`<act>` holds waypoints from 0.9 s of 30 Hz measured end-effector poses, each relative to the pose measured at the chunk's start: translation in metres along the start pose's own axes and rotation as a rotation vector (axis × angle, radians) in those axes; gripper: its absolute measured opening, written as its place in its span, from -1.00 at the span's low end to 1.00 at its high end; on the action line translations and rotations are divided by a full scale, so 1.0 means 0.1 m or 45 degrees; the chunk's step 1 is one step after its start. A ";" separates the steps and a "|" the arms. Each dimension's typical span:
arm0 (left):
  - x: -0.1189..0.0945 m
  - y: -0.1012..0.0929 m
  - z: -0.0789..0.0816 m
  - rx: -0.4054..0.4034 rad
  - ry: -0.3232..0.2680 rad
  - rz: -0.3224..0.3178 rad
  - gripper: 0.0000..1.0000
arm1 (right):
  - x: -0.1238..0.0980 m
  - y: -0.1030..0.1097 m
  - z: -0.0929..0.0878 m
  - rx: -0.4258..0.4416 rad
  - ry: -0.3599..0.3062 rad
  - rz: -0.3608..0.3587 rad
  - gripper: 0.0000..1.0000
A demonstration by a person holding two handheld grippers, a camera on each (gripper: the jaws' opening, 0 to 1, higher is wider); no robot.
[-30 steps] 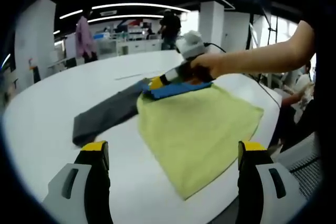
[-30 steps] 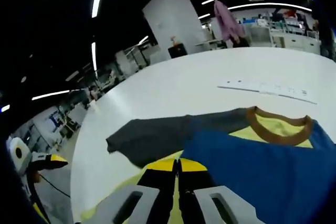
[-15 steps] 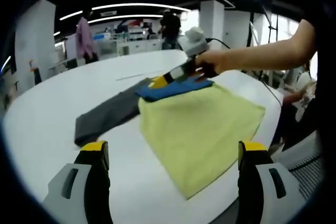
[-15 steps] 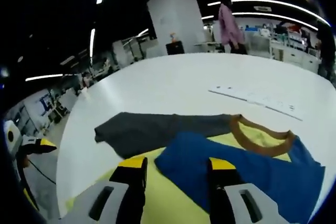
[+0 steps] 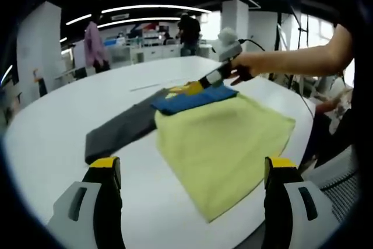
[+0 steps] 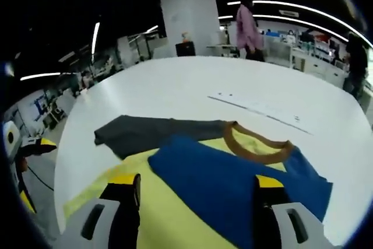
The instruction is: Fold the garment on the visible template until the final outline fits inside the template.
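Garment is lying mid-frame in the left gripper view: yellow-green body spread toward the lower right, blue sleeve folded across it, grey sleeve trailing out to the left on the white bench. In the right gripper view the brown collar is sitting centre right, just above the blue fold.

Right tool is hovering over the blue sleeve at upper centre of the left view, held in a hand. Its jaws are standing wide apart with nothing between them. Left tool is riding low in its own frame, jaws spread wide, gripping nothing, well short of the cloth.

I'm judging the next step to be the grey sleeve: I should be pinching it near the cuff at left of frame and carrying it flat across the body, mirroring the blue one. I'm not making out any template outline. A line of faint markings is lying on the bench beyond the collar.
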State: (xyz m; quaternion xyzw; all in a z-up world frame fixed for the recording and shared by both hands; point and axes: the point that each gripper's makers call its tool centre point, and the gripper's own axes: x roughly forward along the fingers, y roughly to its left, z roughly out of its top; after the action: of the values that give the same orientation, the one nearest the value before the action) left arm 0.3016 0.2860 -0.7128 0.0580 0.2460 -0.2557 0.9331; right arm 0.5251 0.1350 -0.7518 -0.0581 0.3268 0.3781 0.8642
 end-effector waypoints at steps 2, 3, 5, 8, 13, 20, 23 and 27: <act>0.00 0.00 0.01 0.001 -0.001 -0.002 0.98 | -0.05 -0.05 -0.03 0.008 0.003 -0.007 0.62; 0.00 0.00 0.01 0.003 0.000 -0.002 0.98 | -0.08 -0.07 -0.05 0.016 0.006 -0.011 0.64; 0.00 0.00 0.01 0.005 -0.001 -0.003 0.98 | -0.15 -0.14 -0.09 0.025 0.010 -0.022 0.70; -0.01 0.00 0.01 0.007 -0.002 -0.002 0.98 | -0.25 -0.24 -0.15 0.044 0.017 -0.041 0.79; -0.01 0.01 0.02 0.009 0.003 0.002 0.98 | -0.43 -0.42 -0.26 0.071 0.028 -0.083 0.88; 0.00 -0.01 0.04 0.012 -0.001 0.000 0.98 | -0.66 -0.66 -0.42 0.128 0.033 -0.136 0.88; 0.00 -0.01 0.04 0.012 -0.002 -0.003 0.98 | -0.74 -0.73 -0.48 0.159 0.028 -0.153 0.85; 0.02 -0.02 0.04 0.015 0.002 -0.008 0.98 | -0.83 -0.83 -0.59 0.169 0.037 -0.183 0.75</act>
State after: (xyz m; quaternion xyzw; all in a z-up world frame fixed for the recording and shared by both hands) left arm 0.3033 0.2825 -0.7101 0.0629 0.2452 -0.2599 0.9318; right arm 0.5099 0.0049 -0.7592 -0.0295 0.3587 0.2917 0.8862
